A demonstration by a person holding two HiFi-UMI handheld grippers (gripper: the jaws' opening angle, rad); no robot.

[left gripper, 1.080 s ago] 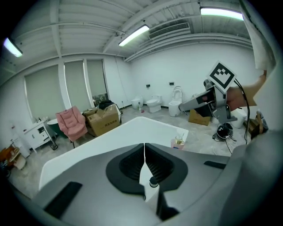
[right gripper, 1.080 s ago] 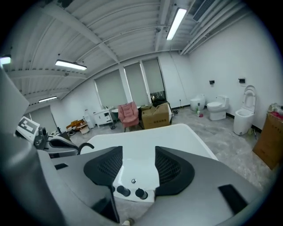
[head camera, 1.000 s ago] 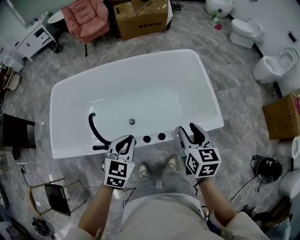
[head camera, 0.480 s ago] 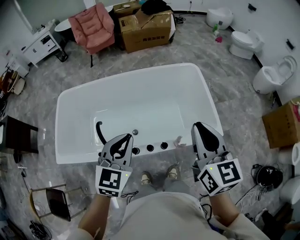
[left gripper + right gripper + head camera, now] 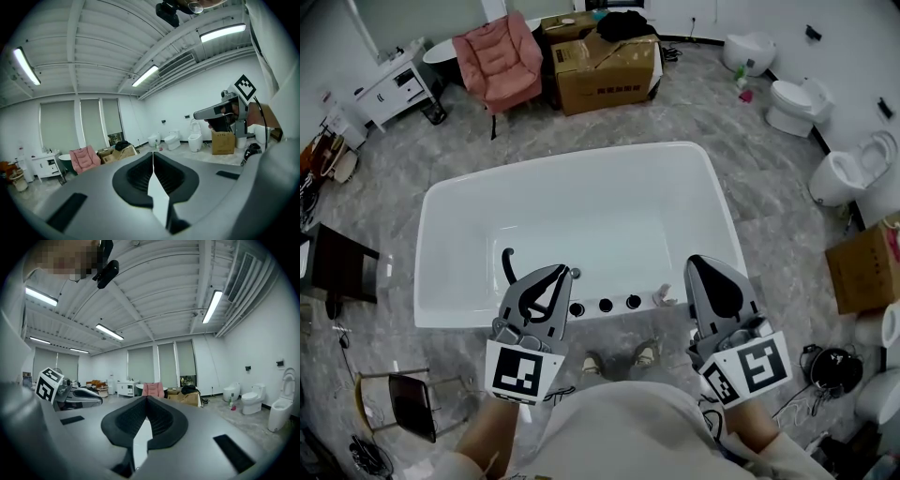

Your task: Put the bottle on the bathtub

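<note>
The white bathtub [image 5: 717,202] lies crosswise in front of me on the grey floor. A small green bottle [image 5: 737,81] stands far off on the floor by the toilets, also seen as a bottle [image 5: 230,404] in the right gripper view. My left gripper [image 5: 563,272] is held up over the tub's near rim, jaws together with nothing in them. My right gripper [image 5: 693,262] is level with it to the right, also shut and empty. In the gripper views the left gripper [image 5: 153,155] and the right gripper [image 5: 146,399] point out across the room.
On the tub's near rim are a black hose [image 5: 506,266], three dark knobs [image 5: 606,305] and a small pale fitting [image 5: 662,298]. Beyond the tub stand a pink armchair [image 5: 498,56] and cardboard boxes [image 5: 609,64]. Toilets [image 5: 792,101] line the right wall, beside another box [image 5: 862,267].
Both grippers have drawn back from the tub's near rim toward me and risen. The right jaws, apart a second ago, now meet. The head view has tilted to show more of the room.
</note>
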